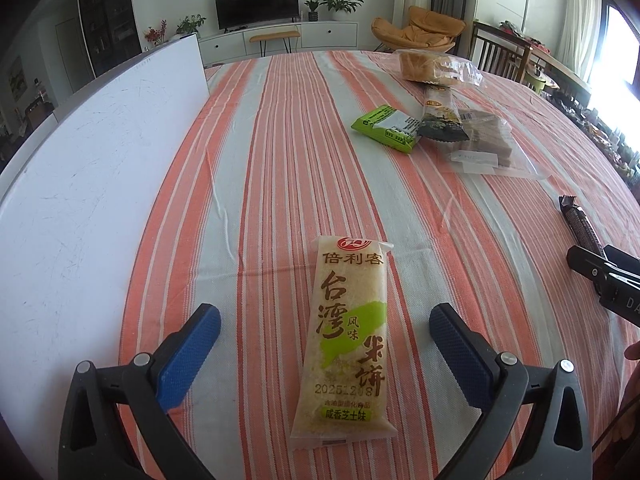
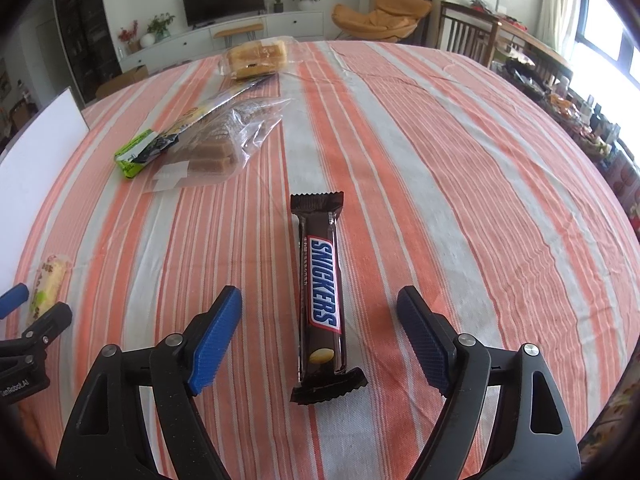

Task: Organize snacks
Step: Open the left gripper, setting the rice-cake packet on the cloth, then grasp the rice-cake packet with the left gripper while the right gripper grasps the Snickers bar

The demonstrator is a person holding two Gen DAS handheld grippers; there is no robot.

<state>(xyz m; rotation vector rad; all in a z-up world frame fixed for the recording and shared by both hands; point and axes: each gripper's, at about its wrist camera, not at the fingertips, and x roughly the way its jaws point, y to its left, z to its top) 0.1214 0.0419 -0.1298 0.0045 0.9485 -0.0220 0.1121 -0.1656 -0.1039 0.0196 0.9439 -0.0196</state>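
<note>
Snacks lie scattered on a striped orange-and-white tablecloth (image 2: 420, 152). Left gripper (image 1: 325, 328): jaws spread wide, blue pads (image 1: 188, 356) either side of a rice cracker packet (image 1: 346, 340), not touching it; the packet lies flat between them, long axis toward 12 o'clock. Right gripper (image 2: 320, 316): jaws likewise apart, straddling a Snickers bar (image 2: 322, 300) without contact; the bar lies flat, pointing toward 12 o'clock.

Outward in the left wrist view: at 1 o'clock, a green packet (image 1: 384, 128), with a dark packet (image 1: 440, 114) overlapping its right edge, which in turn lies partly on a clear bag of brown blocks (image 1: 486, 146). Beyond these, a bagged loaf of bread (image 1: 436, 67) near the far edge. At 9 to 11 o'clock, a white board (image 1: 92, 132) beside the cloth. At 3 o'clock, the right gripper's tip and one end of the Snickers bar.

In the right wrist view the same cluster lies at 11 o'clock, and the left gripper with the rice cracker packet at 9 o'clock.
</note>
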